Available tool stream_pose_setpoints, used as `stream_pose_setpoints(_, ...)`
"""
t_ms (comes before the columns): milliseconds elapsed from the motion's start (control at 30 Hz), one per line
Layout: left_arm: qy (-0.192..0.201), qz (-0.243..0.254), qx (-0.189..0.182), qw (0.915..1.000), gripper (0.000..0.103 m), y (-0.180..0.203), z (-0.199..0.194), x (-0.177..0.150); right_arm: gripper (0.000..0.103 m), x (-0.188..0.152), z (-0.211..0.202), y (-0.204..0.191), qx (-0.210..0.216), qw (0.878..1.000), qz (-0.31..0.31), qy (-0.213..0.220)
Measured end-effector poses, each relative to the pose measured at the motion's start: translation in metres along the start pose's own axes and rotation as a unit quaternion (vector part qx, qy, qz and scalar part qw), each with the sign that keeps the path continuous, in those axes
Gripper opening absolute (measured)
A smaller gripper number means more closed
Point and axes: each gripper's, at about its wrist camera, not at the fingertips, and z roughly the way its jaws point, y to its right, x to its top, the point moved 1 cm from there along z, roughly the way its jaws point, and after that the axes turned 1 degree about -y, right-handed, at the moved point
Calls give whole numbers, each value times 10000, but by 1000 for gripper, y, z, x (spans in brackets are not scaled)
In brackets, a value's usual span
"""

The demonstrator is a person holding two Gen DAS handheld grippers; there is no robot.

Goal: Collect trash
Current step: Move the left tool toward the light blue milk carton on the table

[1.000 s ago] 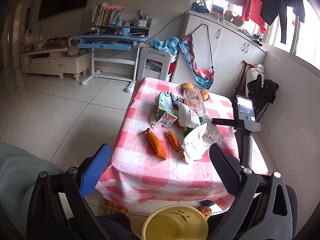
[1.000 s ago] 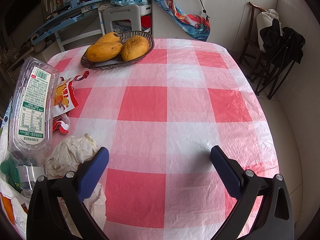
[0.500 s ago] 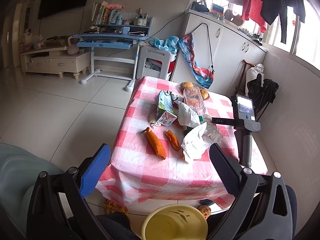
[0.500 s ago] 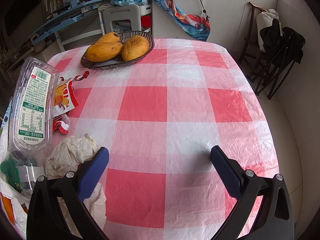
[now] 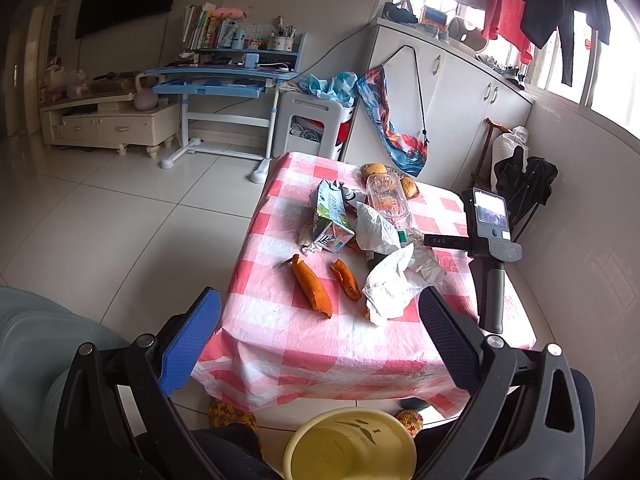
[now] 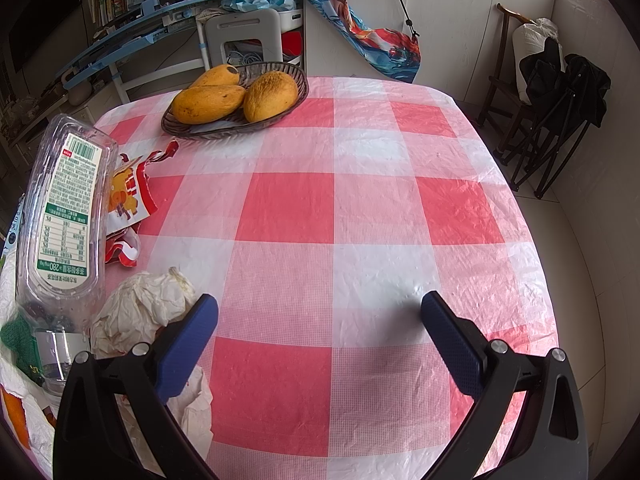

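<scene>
Checkered bench [image 5: 280, 332] mid-frame holds trash: orange peels [image 5: 312, 290], crumpled tissue [image 6: 140, 312], carton [image 5: 330, 220]. Left claw [image 5: 320, 344] and right claw [image 6: 320, 340] both spread, empty. Risk: grabbing mangoes [image 6: 240, 96] instead of trash.

The clear plastic clamshell container [image 6: 60, 216] carried a white-and-green label with a barcode, a nutrition table and rows of small print too fine to read; only "280" was legible near its lower end. The black handheld bar [image 5: 446, 241] beside the phone read "DAS". Print on the green-and-white carton [image 5: 330, 216] was unreadable.
</scene>
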Motion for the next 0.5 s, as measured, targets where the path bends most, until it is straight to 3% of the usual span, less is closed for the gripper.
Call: stream_pose_setpoints(500,78,281,247,9993,96,4,-1,-6,97,1,0,0,0,10000,0,0)
